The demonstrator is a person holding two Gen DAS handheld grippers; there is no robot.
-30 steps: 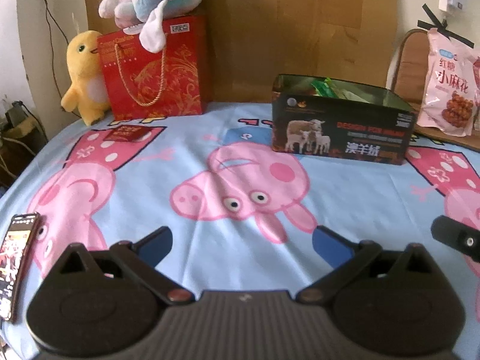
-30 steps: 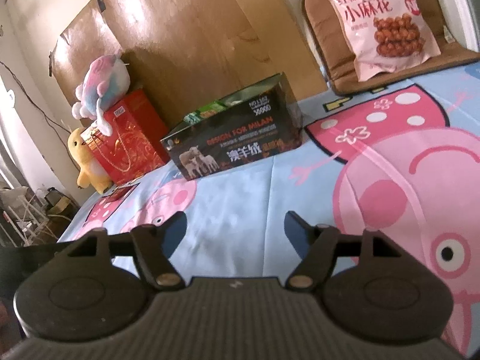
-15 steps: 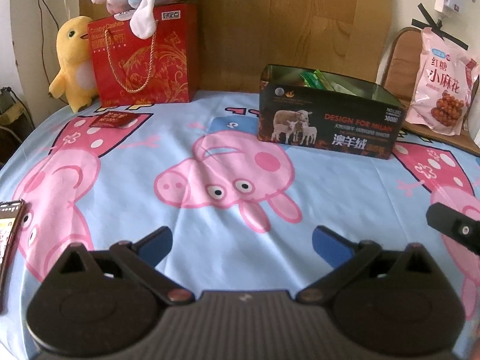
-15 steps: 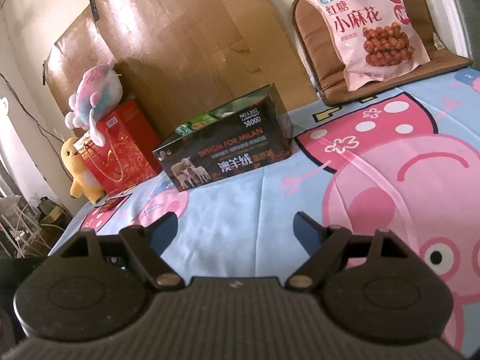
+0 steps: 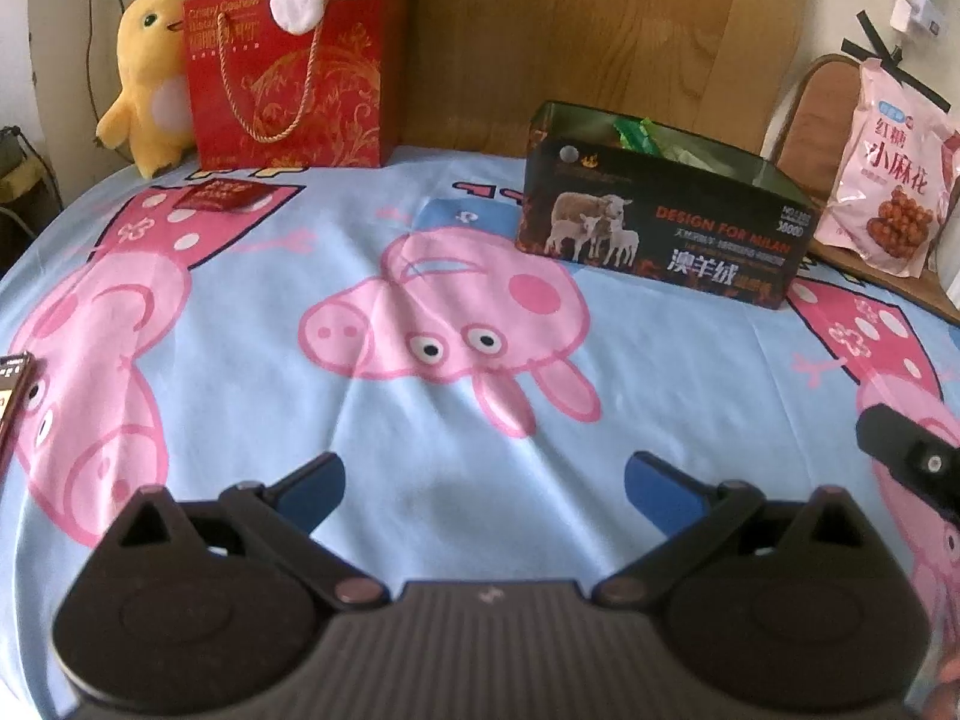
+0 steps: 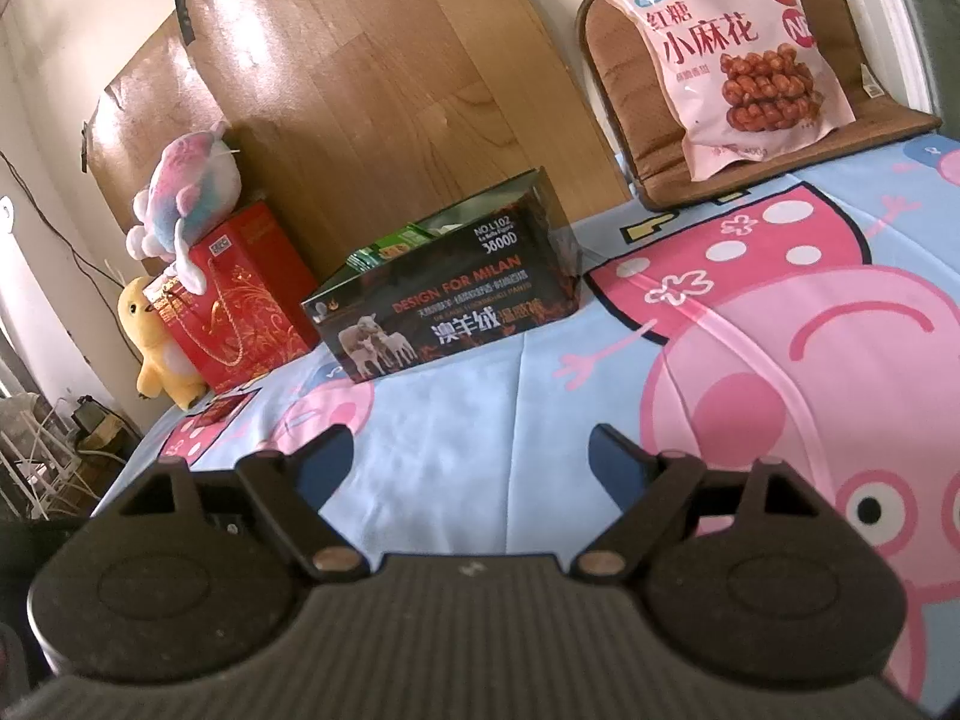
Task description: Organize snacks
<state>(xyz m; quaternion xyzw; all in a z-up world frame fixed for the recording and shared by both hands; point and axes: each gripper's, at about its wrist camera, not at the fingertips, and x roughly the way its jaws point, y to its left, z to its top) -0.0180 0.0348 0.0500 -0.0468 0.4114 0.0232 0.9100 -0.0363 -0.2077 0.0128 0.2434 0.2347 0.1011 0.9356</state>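
Over the near part of the cartoon-pig sheet (image 5: 252, 360), the left gripper (image 5: 483, 483) hangs with its blue-tipped fingers (image 5: 312, 483) spread wide and nothing between them. Well to the right, the right gripper (image 6: 471, 456) is likewise spread apart and empty above the sheet, and one of its black fingers pokes into the left camera's right edge. At the far side sits the open dark box (image 5: 660, 234) printed with sheep, with green snack packets (image 5: 639, 132) showing above its rim. Right of the box and apart from it, a pink snack bag (image 6: 729, 54) leans upright against a brown chair cushion (image 6: 636, 120). To the far left stands a red gift bag (image 5: 288, 69) with a pastel plush (image 6: 189, 183) on top and a yellow duck plush (image 5: 147, 78) just beside it. A small red packet (image 5: 219, 195) lies flat in front of that bag, and a phone (image 5: 12, 381) lies at the near left edge.
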